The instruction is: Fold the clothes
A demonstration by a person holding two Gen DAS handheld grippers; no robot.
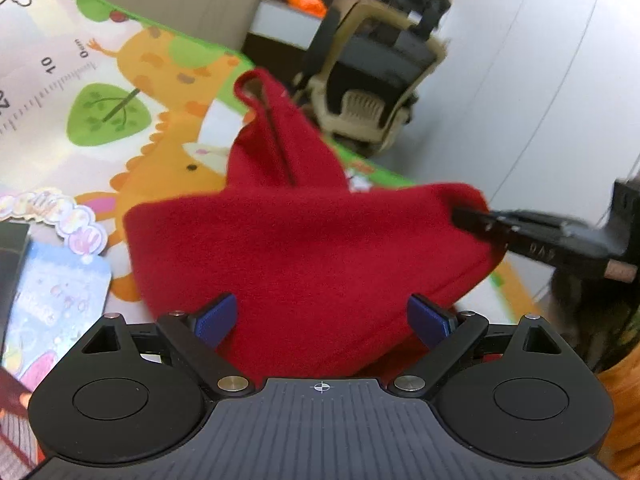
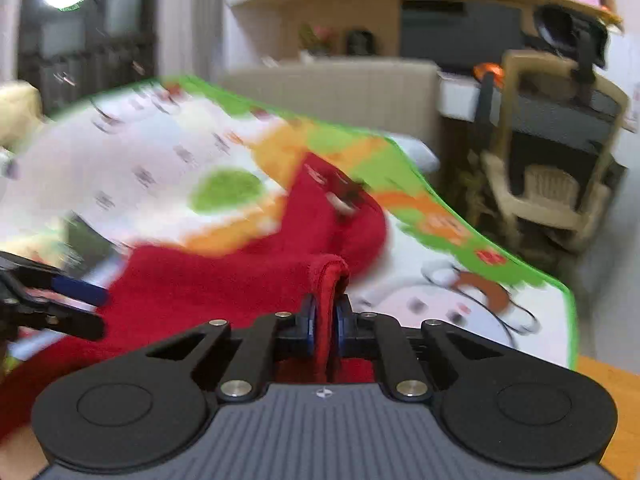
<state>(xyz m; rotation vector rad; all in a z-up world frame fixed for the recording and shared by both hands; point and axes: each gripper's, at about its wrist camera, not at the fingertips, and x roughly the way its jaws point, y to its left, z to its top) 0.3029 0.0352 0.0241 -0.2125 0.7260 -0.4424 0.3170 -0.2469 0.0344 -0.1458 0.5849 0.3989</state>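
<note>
One gripper pinching, one spread wide, red cloth [image 1: 304, 248] lifted between them.
Right gripper [image 2: 325, 326] clamps a folded hem; left gripper [image 1: 322, 316] gapes, fingers either side of the cloth, which hangs over the mat [image 1: 120, 92]. Judgement: left should close on an edge level with the right's, keeping the span taut so the fold lands square.

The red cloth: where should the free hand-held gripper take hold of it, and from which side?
Probably the near lower edge of the red cloth, approached straight ahead. The right hand-held gripper already pinches one hemmed corner, so the cloth hangs taut between them. The left hand-held gripper is open with the fabric lying between its blue pads; closing there would grab it.
</note>
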